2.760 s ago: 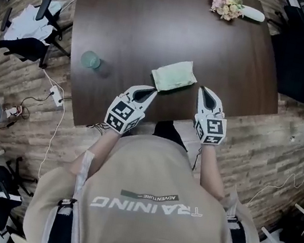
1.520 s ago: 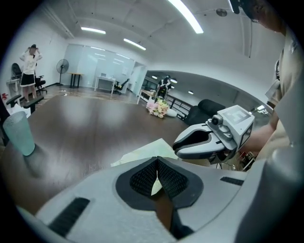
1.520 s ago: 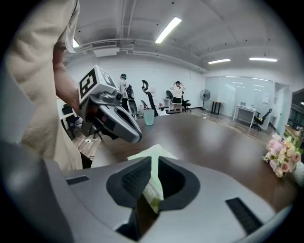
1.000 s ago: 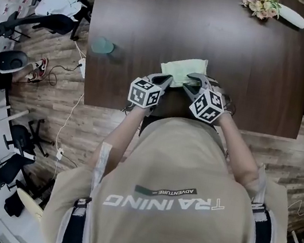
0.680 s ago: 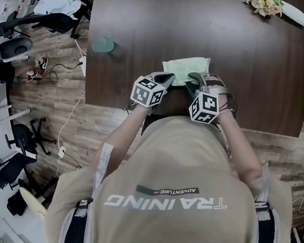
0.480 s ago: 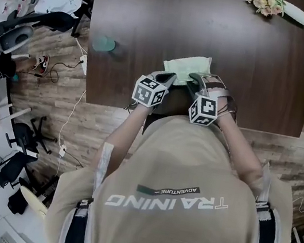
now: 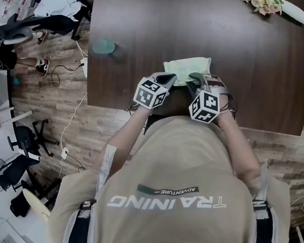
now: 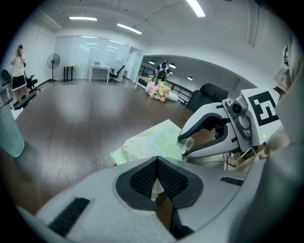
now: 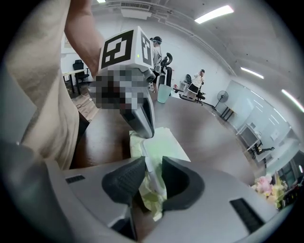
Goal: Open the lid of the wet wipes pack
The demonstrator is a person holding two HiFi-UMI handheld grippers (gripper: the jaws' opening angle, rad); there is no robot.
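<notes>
A soft pale-green wet wipes pack [image 7: 186, 67] lies by the near edge of the dark brown wooden tabletop [image 7: 225, 38], its near end hidden under both tongs. The left tongs [image 8: 156, 162] are clamped on its crinkled corner. The right tongs [image 9: 153, 166], still apart, are closing around the whitish lid [image 9: 151, 167]; whether it is lifted is unclear.

You are working under bright, even light from long white ceiling strip lights [image 8: 83, 19], glowing along the top of both gripper views. The dark brown glossy wooden table [image 8: 71, 118] is catching a pale sheen at centre left of the left gripper view. Both gripper views are bending hard and darkening to black at the corners; the pale green soft-plastic wet wipes pack [image 9: 164, 142] is showing sharp.
</notes>
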